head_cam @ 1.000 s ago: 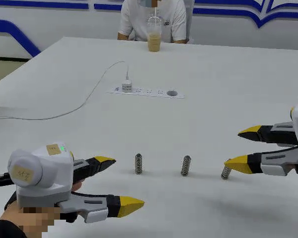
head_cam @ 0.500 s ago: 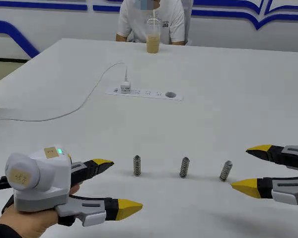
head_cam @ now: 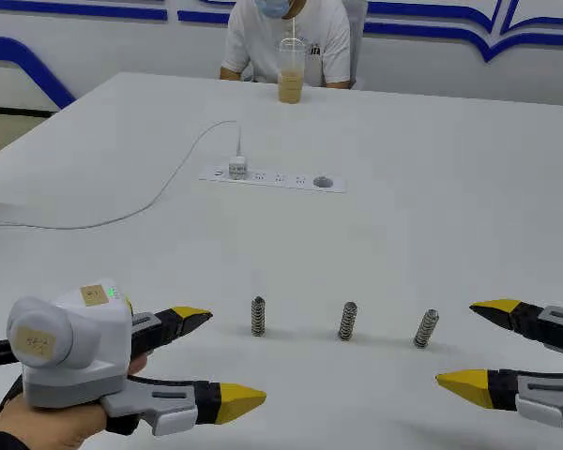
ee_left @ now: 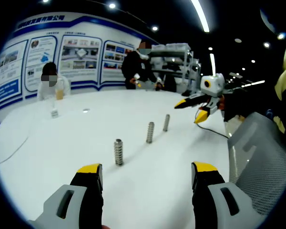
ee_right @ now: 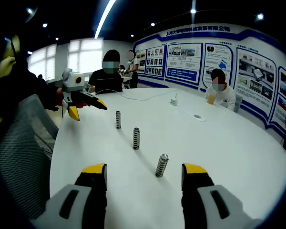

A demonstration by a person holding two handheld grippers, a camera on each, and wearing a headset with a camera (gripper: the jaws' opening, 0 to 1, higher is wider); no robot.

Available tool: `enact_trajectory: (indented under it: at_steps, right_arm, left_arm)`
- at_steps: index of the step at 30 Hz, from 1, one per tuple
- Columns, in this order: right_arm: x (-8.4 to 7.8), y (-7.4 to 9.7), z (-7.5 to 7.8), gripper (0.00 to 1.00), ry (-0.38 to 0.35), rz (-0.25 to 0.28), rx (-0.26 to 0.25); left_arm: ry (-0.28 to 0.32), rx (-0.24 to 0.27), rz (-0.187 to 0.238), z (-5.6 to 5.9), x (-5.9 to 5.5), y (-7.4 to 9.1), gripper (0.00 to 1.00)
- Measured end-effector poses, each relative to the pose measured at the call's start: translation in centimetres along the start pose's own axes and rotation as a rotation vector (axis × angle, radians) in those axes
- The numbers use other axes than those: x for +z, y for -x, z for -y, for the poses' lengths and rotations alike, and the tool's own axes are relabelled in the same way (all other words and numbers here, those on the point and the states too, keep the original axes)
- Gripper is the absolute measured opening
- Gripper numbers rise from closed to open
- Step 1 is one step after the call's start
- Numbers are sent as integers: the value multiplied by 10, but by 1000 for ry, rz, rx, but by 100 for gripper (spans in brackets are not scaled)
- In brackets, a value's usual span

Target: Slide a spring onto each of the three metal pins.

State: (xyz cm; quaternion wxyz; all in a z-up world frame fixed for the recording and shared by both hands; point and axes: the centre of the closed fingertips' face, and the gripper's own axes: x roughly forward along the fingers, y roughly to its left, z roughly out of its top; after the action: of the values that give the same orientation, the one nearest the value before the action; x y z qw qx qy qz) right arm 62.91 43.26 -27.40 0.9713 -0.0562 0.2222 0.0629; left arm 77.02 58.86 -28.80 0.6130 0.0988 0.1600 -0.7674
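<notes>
Right gripper now stands clear of the right-edge spring; we judge all three seated; all fingers open, empty.

Place: an office meeting or exhibition room.
Table: one large white table with a power strip lying on it.
Walls: white with blue trim, hung with printed display boards.
Ceiling: dark, with strip lights and spotlights.
Seating: a grey mesh chair.
</notes>
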Motion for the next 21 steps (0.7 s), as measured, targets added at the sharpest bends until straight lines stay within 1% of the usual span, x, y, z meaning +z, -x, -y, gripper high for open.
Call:
enact_trajectory:
  at_steps: [2, 6, 10, 21]
  right_arm:
    - [0, 0, -1, 65, -13, 10, -1]
    - [-3, -1, -3, 65, -17, 8, 0]
    - [-1, -1, -1, 65, -29, 24, -9]
    - [-4, -1, 0, 66, -47, 27, -12]
  left_arm:
    - [1, 0, 1, 0, 0, 0, 77]
    - [2, 0, 1, 0, -1, 0, 77]
    - [3, 1, 2, 0, -1, 0, 77]
    - [12, 12, 2, -2, -4, 0, 77]
